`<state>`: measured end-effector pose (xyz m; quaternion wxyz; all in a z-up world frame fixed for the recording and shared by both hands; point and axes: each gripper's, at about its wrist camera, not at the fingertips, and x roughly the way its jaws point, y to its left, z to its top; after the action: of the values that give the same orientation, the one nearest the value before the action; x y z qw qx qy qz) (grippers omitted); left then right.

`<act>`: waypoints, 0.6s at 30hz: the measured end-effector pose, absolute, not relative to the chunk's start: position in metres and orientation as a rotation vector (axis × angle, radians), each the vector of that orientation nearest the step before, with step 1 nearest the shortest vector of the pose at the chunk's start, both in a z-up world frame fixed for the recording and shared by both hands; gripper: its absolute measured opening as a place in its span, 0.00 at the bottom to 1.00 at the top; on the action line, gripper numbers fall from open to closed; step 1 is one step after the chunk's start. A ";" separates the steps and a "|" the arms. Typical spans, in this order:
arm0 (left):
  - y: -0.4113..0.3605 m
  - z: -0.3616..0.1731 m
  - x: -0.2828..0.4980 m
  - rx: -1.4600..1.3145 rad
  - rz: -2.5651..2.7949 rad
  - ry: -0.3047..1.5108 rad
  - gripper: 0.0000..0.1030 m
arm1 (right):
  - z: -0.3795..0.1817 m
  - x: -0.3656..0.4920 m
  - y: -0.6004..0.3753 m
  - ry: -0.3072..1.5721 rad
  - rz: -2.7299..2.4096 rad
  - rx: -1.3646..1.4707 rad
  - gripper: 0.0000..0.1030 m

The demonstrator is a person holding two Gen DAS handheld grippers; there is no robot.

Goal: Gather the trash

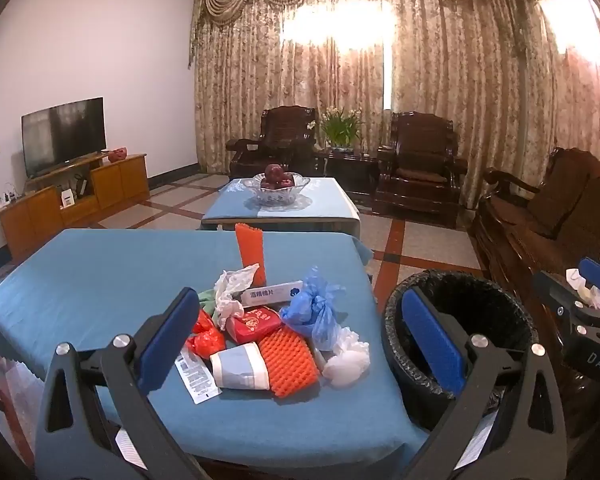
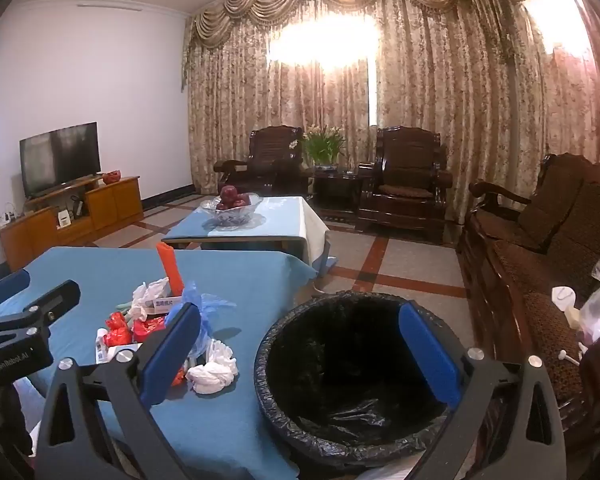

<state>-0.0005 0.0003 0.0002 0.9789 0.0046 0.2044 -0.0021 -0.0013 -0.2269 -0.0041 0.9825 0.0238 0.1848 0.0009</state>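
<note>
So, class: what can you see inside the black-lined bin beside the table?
Inside the bin only the crumpled black liner shows; no trash is visible in it. The right gripper fingers cover parts of the rim, and the dark far wall hides detail.

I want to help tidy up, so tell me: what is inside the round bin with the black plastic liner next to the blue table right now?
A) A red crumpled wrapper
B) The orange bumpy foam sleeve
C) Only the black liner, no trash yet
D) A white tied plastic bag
C: the right wrist view looks into the round bin with the black plastic liner and shows only crinkled liner; the trash pile lies on the blue-clothed table.
</note>
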 end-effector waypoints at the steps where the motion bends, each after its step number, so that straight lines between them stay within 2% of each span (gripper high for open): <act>1: 0.000 0.000 -0.001 0.010 -0.004 0.411 0.95 | -0.004 -0.001 -0.227 0.369 0.001 0.048 0.94; 18: 0.000 0.000 0.000 0.012 -0.004 0.413 0.95 | -0.004 -0.001 -0.226 0.376 0.000 0.046 0.94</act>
<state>-0.0004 0.0001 0.0002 0.9788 0.0060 0.2050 -0.0019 -0.0009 -0.2264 -0.0040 0.9821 0.0231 0.1867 0.0002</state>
